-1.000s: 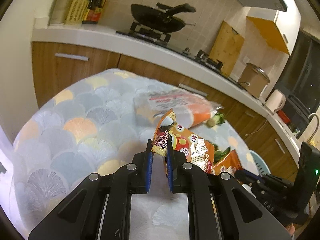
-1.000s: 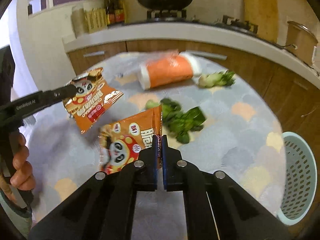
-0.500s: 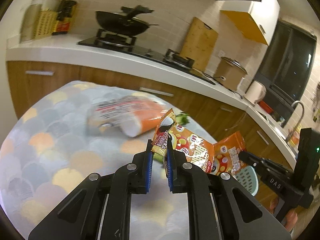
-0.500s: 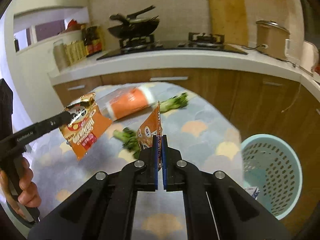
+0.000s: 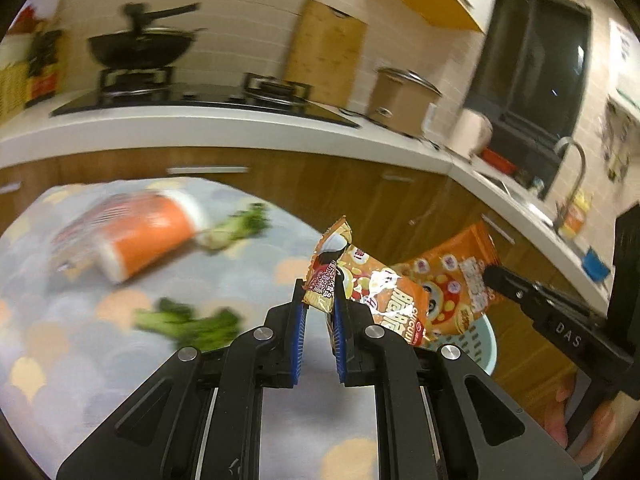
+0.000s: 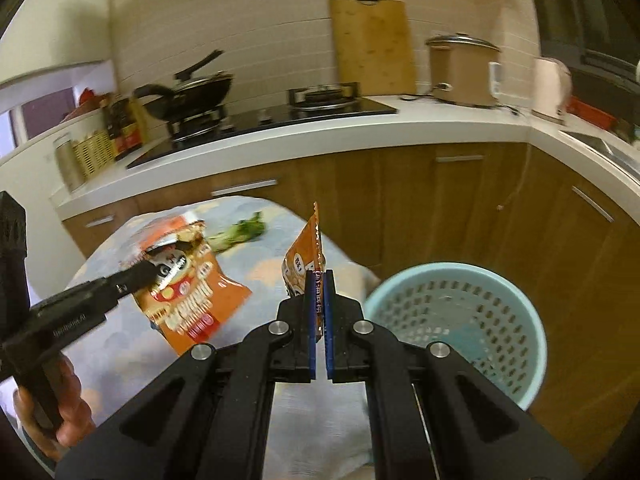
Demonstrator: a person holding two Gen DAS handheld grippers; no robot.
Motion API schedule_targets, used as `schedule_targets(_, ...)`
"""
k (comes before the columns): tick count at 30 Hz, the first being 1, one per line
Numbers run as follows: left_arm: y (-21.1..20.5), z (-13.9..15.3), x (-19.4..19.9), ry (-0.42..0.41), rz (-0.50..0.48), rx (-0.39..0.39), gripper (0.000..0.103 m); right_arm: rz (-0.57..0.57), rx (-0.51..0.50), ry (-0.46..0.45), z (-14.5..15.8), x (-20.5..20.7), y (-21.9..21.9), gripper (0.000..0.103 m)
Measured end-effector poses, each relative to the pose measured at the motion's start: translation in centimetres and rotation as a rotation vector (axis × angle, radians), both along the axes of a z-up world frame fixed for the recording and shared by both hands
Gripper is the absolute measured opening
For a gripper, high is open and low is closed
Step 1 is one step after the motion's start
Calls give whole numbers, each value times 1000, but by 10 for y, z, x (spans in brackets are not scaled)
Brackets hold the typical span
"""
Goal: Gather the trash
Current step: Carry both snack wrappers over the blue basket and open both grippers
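The left gripper (image 5: 319, 300) is pinching one orange snack wrapper (image 5: 384, 300) and the right gripper (image 6: 319, 280) another wrapper (image 6: 306, 252) by their edges, carrying both beside the blue basket (image 6: 456, 280), likely for dropping in.

From above the table (image 5: 60, 360), both wrist views are aimed at the far counter (image 6: 360, 128); table and counter are shared.
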State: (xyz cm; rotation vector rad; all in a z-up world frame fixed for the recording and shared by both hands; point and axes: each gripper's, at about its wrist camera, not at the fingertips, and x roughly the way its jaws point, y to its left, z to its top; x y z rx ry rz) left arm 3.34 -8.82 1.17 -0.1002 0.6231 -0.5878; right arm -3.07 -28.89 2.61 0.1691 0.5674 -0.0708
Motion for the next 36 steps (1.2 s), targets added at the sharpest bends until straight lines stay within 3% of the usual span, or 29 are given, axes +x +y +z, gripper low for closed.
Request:
schedule_targets(15, -115, -22, 6, 33, -156, 77, 11, -176, 22, 56, -29, -16, -85, 2)
schedule_targets(27, -160, -45, 17, 70, -231, 120, 11, -258, 40, 120, -58, -11, -121, 2)
schedule_targets(29, -164, -48, 18, 81, -241, 127, 14, -264, 42, 129, -60, -10, -122, 2)
schedule_targets(32, -169, -52, 21, 94, -247, 141, 34, -273, 43, 146, -64, -7, -123, 3)
schedule_targets(36, -169, -57, 20, 96, -250, 165, 39, -279, 56, 173, -69, -3, -125, 5)
